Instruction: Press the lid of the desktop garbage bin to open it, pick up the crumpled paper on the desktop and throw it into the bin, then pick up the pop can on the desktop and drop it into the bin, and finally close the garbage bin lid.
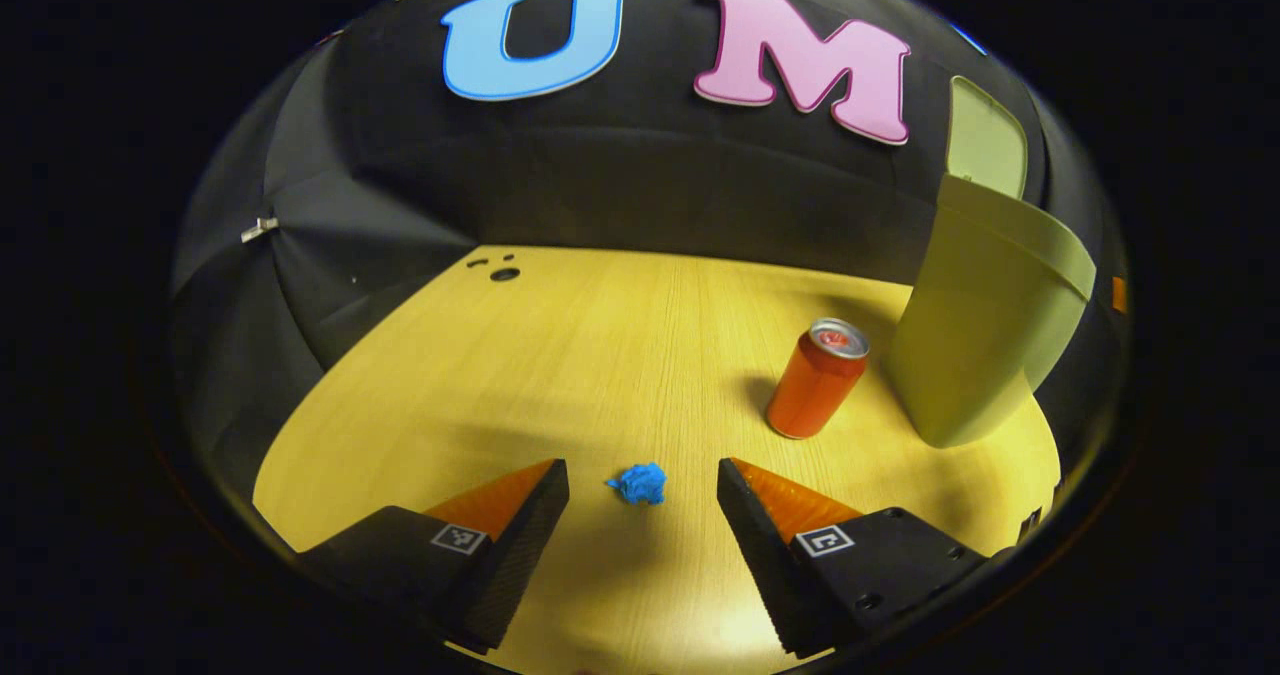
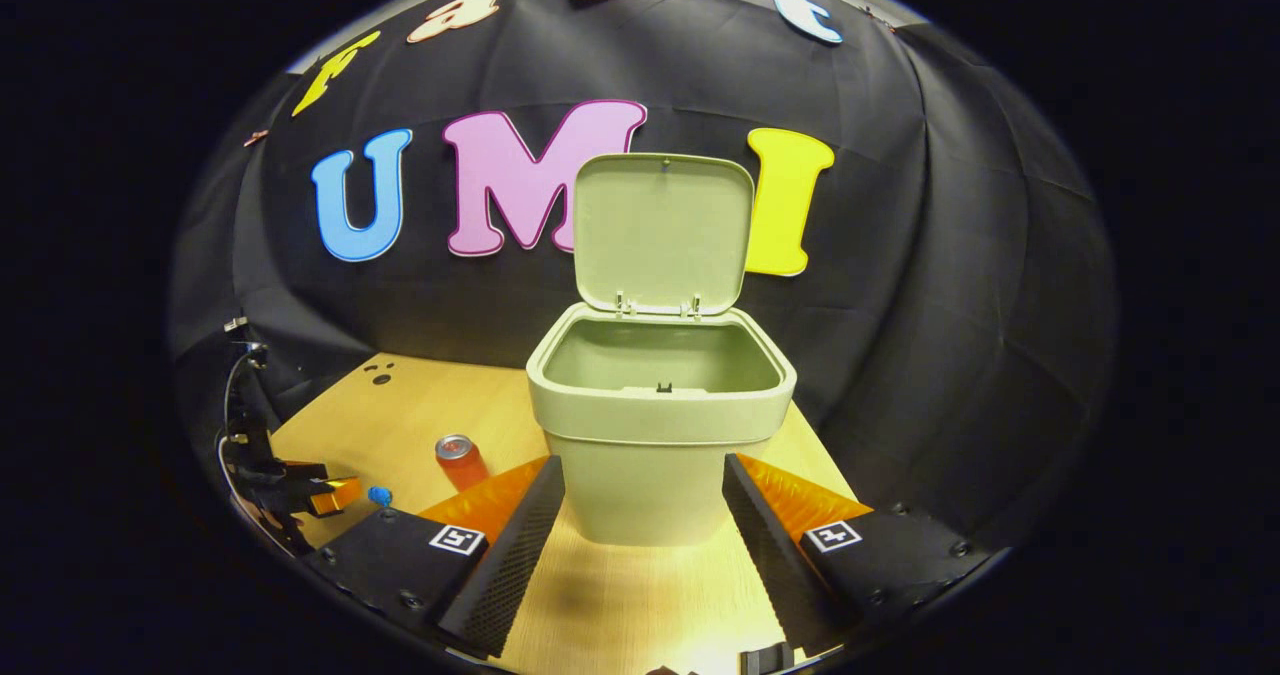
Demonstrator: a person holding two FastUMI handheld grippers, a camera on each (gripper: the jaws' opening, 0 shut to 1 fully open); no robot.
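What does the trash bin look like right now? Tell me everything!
The trash bin is pale green and looks like smooth plastic. It stands upright on the wooden table in front of the black cloth wall. Its lid is flipped up on two small hinges at the back, so you can see inside. Nothing touches it; the red can stands apart beside it.

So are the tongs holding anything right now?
No, nothing is held. The left tongs are open around the blue crumpled paper without touching it, and the right tongs are open in front of the bin.
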